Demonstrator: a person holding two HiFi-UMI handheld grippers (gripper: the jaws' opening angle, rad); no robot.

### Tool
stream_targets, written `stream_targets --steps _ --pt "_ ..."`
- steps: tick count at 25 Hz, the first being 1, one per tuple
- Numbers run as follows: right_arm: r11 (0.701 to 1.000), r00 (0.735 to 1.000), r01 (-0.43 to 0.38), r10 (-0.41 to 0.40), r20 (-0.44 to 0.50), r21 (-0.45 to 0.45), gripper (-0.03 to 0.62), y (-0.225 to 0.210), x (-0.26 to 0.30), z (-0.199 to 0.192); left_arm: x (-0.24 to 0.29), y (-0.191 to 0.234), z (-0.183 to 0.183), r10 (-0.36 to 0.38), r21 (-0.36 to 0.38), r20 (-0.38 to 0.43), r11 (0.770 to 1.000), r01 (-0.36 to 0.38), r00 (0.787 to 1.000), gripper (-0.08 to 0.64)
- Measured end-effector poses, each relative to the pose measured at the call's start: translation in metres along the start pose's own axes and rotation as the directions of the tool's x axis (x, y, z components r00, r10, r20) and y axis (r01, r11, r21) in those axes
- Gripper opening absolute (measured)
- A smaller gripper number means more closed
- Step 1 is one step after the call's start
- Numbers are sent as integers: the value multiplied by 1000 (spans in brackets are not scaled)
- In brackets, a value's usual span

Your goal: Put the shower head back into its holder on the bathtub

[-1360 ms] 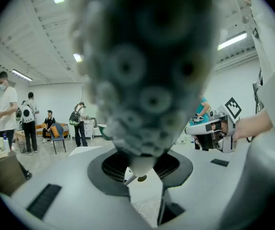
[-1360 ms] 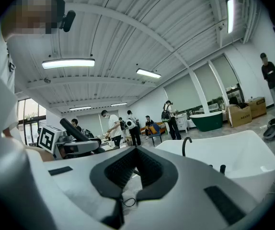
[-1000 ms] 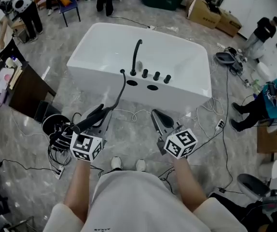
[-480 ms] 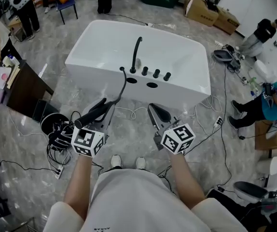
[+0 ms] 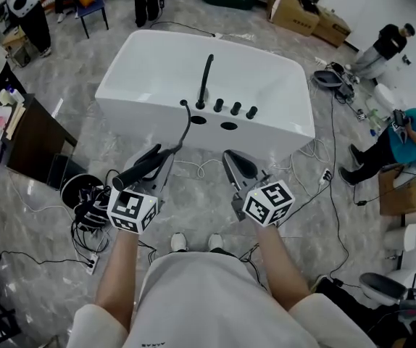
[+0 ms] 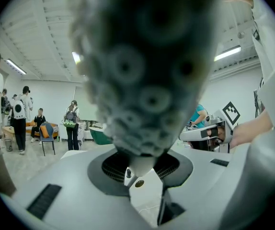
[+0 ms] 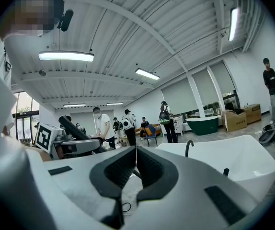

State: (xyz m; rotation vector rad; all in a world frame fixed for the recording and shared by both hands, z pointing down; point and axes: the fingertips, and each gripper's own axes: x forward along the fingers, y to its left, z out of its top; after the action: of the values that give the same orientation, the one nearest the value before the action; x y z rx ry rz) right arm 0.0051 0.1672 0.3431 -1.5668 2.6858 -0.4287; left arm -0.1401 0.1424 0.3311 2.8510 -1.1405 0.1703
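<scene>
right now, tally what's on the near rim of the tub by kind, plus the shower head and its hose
curved spout: 1
knobs: 3
oval openings: 2
hose: 1
shower head: 1
total: 8

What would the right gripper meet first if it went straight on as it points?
Probably the bathtub: the right gripper, shut and empty, aims at its near wall. Depth is unclear; it might clear the rim.

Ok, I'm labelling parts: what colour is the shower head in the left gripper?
The shower head is black, seen best in the head view.
</scene>
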Motion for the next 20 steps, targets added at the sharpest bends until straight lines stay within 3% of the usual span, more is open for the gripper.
stream_targets --steps 9,20 --pt "1000 1000 12 -12 8 -29 17 25 25 4 -23 29 25 -7 19 65 1000 6 998 135" --pt "1000 1000 -1 1 -4 -5 17 12 44 -1 -10 45 25 13 41 57 999 -16 998 135"
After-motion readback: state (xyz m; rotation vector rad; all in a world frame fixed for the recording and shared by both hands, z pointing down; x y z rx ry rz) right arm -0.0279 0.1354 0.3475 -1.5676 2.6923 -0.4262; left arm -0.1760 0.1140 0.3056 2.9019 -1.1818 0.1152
